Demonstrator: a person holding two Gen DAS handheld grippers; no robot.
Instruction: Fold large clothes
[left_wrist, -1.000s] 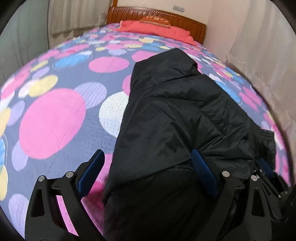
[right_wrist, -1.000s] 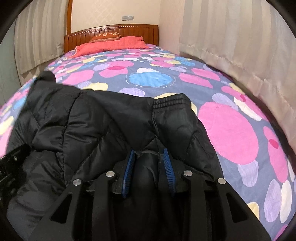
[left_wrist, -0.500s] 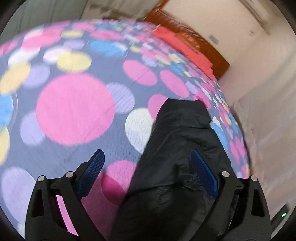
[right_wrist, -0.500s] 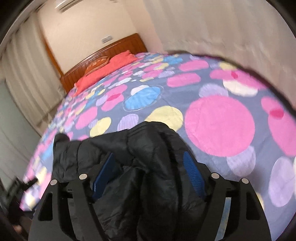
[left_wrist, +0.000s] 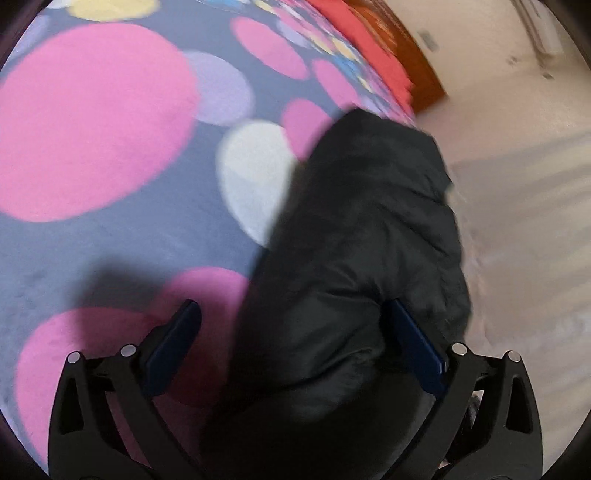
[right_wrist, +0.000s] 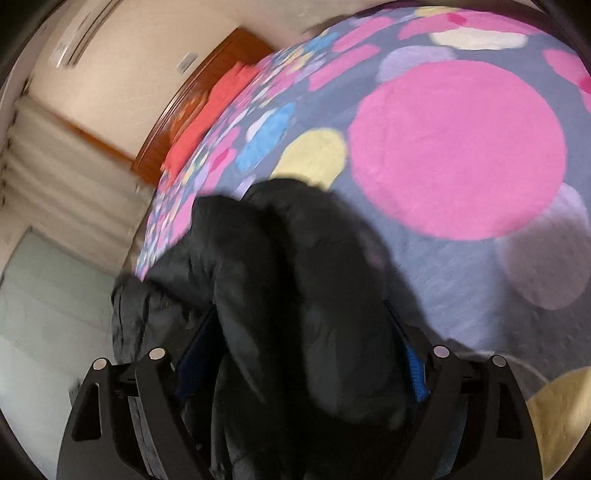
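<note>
I have the black padded jacket (left_wrist: 362, 266) lying bunched on the polka-dot bedspread (left_wrist: 92, 122), its bulk running from the near edge of the bed toward the wooden headboard (left_wrist: 410, 55) at the far end. My left gripper (left_wrist: 295, 339) has its fingers spread as wide as they go; the left pad hangs over bare bedspread and a pink dot, clear of the cloth, while the right pad sits at the jacket's near right flank, and with the blur I cannot say whether it brushes the fabric. Nothing is pinched there. My right gripper (right_wrist: 303, 354) has just been opening its jaws, and a thick fold of the jacket (right_wrist: 295, 295) sits between the pads; the fabric fills most of the gap, yet I see no squeeze on it, so I read this as a release and not a hold. Both wrist views are tilted and smeared, so fine detail is poor. I judge the two grippers flank the near end of the garment because a fold has been laid down and the bundle is being let go; the jacket looks puffy and likely to spring back open.
</note>
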